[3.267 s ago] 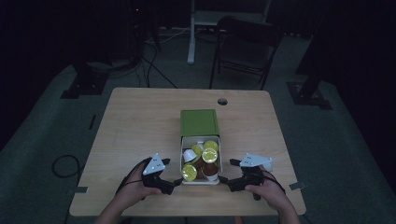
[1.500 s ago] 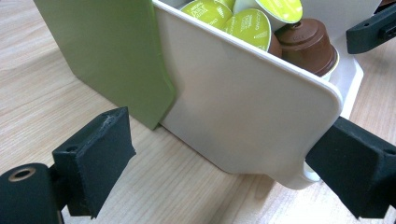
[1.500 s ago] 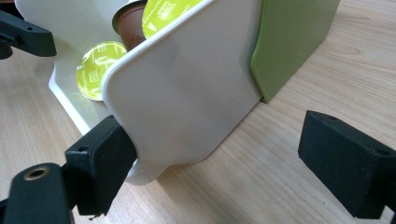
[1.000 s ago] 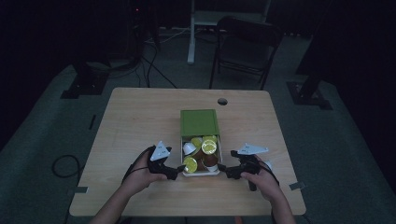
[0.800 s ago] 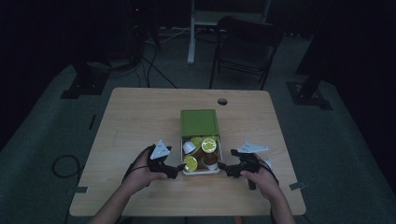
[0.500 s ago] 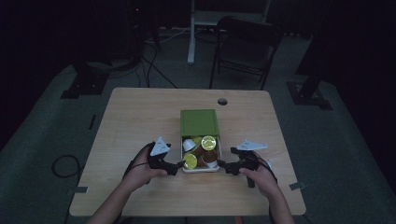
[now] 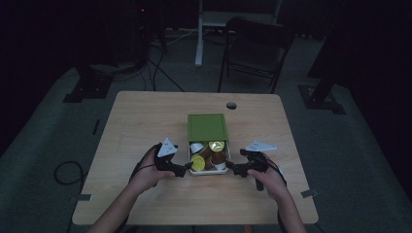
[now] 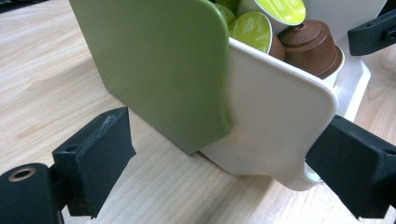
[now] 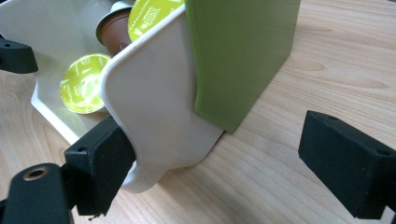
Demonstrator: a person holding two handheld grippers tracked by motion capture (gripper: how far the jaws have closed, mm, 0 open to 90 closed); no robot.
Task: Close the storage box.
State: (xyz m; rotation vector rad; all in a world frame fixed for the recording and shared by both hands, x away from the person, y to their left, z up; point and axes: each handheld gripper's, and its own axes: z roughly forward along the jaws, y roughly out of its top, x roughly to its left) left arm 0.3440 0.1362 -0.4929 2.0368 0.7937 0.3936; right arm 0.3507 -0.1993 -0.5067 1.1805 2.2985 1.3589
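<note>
A green sleeve box (image 7: 206, 127) lies mid-table with a white drawer (image 7: 208, 171) sticking out of its near end. The drawer holds several coffee capsules, some lime-lidded (image 7: 197, 162), some brown (image 7: 218, 158). My left gripper (image 7: 182, 170) is open at the drawer's left front corner. In the left gripper view the white drawer wall (image 8: 275, 107) and green sleeve (image 8: 159, 65) stand between the wide-apart jaws of the left gripper (image 8: 224, 165). My right gripper (image 7: 231, 170) is open at the right front corner. Its own view has the right gripper (image 9: 224, 170) straddling the drawer wall (image 9: 154, 107), the left jaw against the drawer's front end.
The wooden table (image 7: 145, 126) has a cable hole (image 7: 231, 105) behind the box. A dark chair (image 7: 255, 46) and stand legs sit beyond the far edge. Each gripper view catches a tip of the other gripper across the drawer.
Both hands have moved forward and inward to the drawer's front corners. The white drawer has slid partway back into the green sleeve, which has stayed in place.
</note>
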